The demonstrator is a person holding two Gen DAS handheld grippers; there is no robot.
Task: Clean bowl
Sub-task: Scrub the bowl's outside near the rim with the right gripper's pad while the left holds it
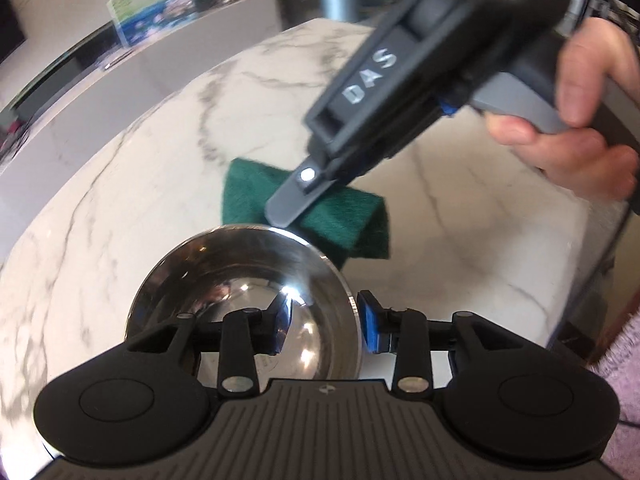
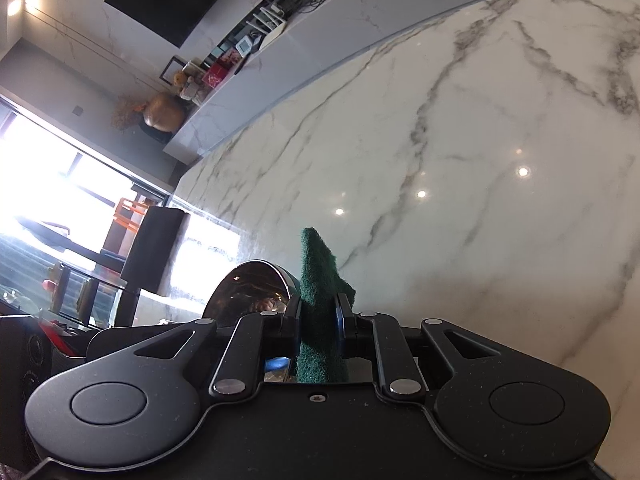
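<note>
My right gripper [image 2: 319, 312] jaws are pinching the green pad [image 1: 320, 216] just beyond the bowl [image 1: 240, 280] rim, while my left gripper [image 1: 320, 320] is clamping its near wall.

Your bowl [image 1: 240, 280] is mirror-polished metal; the green pad [image 1: 352, 216] looks rough and fibrous; the desk [image 1: 120, 220] is glossy marble.

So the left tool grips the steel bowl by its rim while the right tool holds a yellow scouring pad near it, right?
Not quite: the scouring pad is dark green, not yellow, as both wrist views show. The rest stands: the left tool grips the steel bowl by its rim, and the right tool holds the pad near it.
</note>
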